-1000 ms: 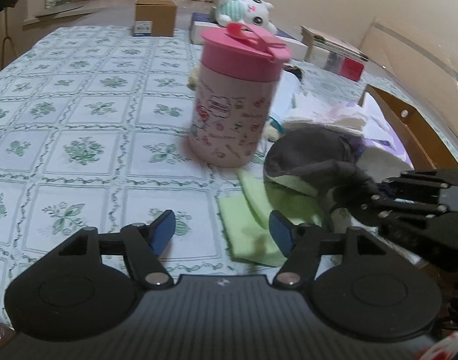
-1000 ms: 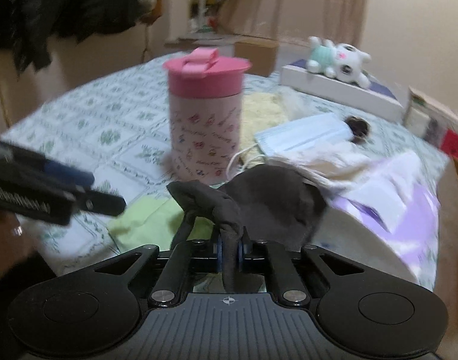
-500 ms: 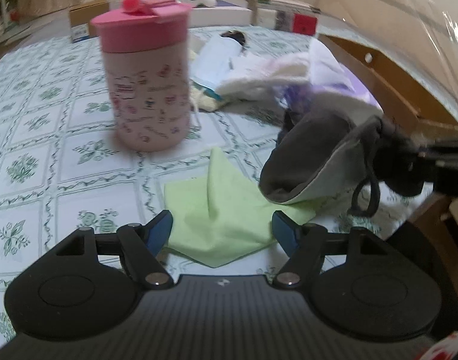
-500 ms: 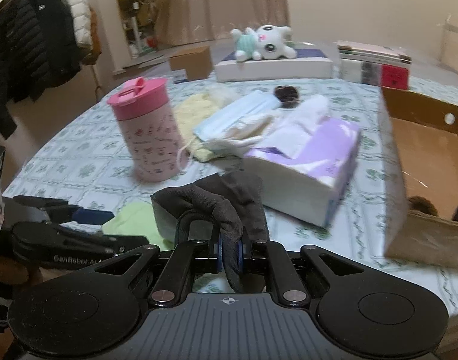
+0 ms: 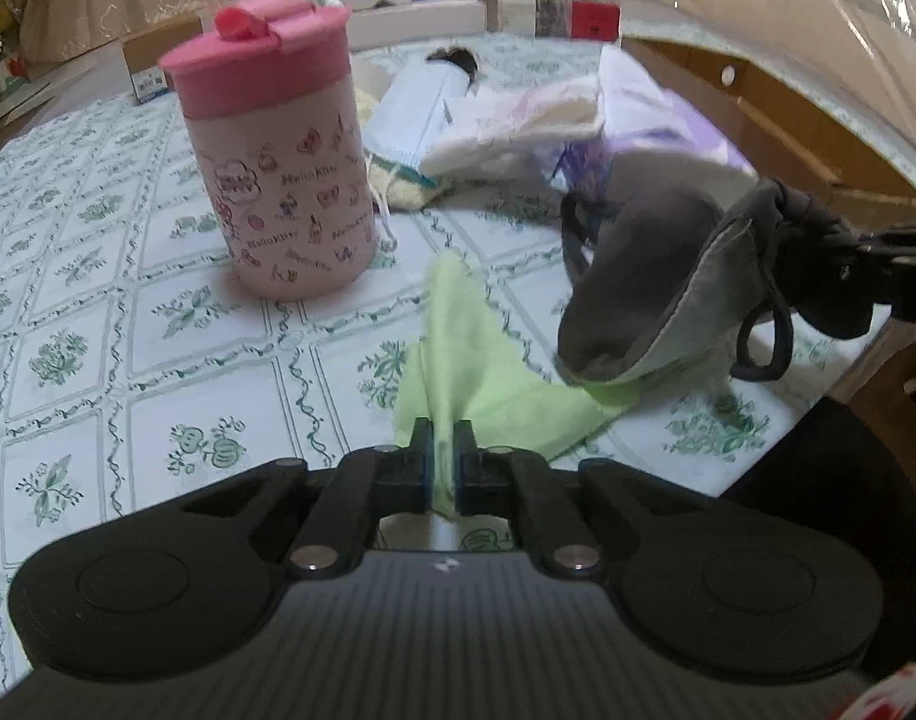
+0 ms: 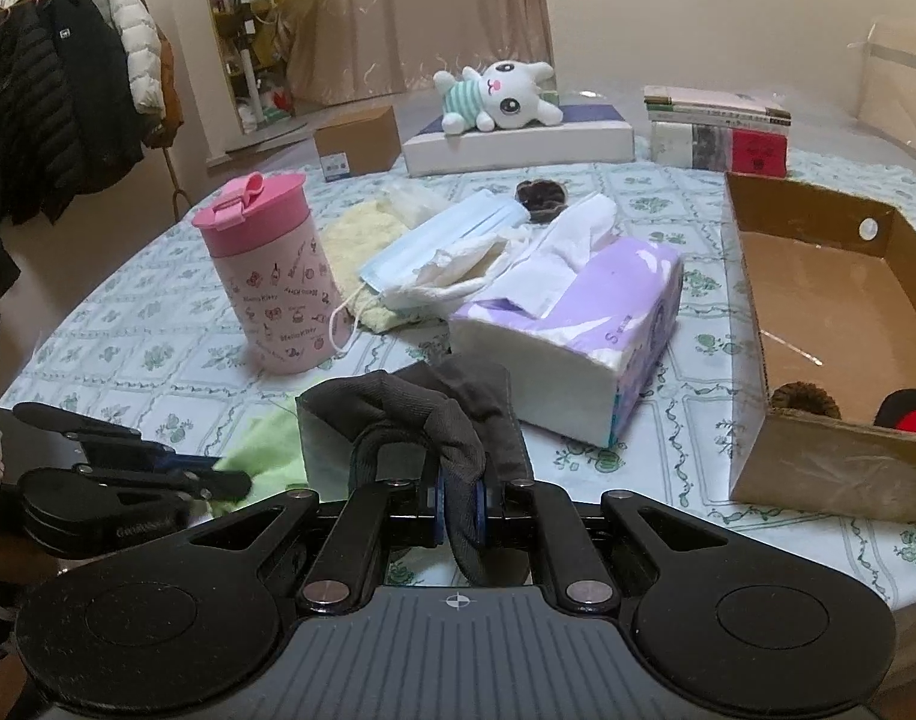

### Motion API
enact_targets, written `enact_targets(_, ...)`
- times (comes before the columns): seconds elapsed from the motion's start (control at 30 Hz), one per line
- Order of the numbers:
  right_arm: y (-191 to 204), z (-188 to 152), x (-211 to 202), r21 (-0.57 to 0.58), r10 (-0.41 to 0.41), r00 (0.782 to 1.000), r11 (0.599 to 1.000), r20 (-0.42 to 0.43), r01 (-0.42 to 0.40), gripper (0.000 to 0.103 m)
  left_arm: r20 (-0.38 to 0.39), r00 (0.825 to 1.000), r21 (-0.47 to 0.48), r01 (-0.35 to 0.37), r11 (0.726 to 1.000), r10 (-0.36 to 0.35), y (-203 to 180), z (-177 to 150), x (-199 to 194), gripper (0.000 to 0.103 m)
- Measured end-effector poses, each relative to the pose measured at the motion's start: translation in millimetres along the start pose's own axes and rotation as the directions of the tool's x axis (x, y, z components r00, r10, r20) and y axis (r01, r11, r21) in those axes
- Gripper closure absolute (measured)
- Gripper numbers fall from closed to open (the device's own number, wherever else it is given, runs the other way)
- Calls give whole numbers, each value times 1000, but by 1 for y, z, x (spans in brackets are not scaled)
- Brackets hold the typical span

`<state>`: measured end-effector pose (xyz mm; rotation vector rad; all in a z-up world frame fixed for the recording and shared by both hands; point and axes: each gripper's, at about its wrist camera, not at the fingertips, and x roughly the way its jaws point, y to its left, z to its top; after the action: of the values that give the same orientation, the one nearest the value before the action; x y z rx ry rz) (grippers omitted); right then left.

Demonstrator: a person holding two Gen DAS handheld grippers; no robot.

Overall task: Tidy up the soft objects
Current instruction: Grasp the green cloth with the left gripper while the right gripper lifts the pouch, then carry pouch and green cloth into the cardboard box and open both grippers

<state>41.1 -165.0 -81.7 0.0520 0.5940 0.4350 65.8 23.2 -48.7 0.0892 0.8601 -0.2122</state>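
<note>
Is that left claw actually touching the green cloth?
Touching: the left wrist view shows the left gripper with its jaws pinched shut on the green cloth.

In the right wrist view, bare bench (image 6: 668, 438) runs up the middle right between the tissue pack (image 6: 578, 336) and the cardboard box (image 6: 818, 324), an open lane. At centre left the pink cup (image 6: 272, 276) stands upright, with masks and cloths (image 6: 434, 252) heaped just beside it, closing that side. The left of the left wrist view is open tablecloth (image 5: 98, 330).
</note>
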Motion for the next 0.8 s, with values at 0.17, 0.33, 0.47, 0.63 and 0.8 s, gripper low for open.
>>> enact_targets(0.17, 2, 5, -16, 1, -1, 999, 1000, 38, 1, 94, 46, 999, -29, 18, 999, -16, -1, 7, -20, 99)
enact_targets(0.33, 5, 13, -43, -3, -8, 995, 1000, 99, 9, 94, 110, 993, -52, 49, 997, -43, -4, 20, -41, 99)
enact_targets(0.47, 2, 17, -64, 2, -32, 989, 999, 147, 32, 94, 151, 985, -44, 85, 995, -78, -16, 32, -55, 99)
enact_targets(0.63, -10, 17, -89, 24, -75, 978, 997, 196, 72, 94, 181, 973, -12, 146, 989, -141, -40, 49, -62, 99)
enact_targets(0.8, -29, 19, -115, 53, -132, 961, 991, 244, 122, 94, 204, 956, 47, 206, 977, -211, -73, 71, -61, 99)
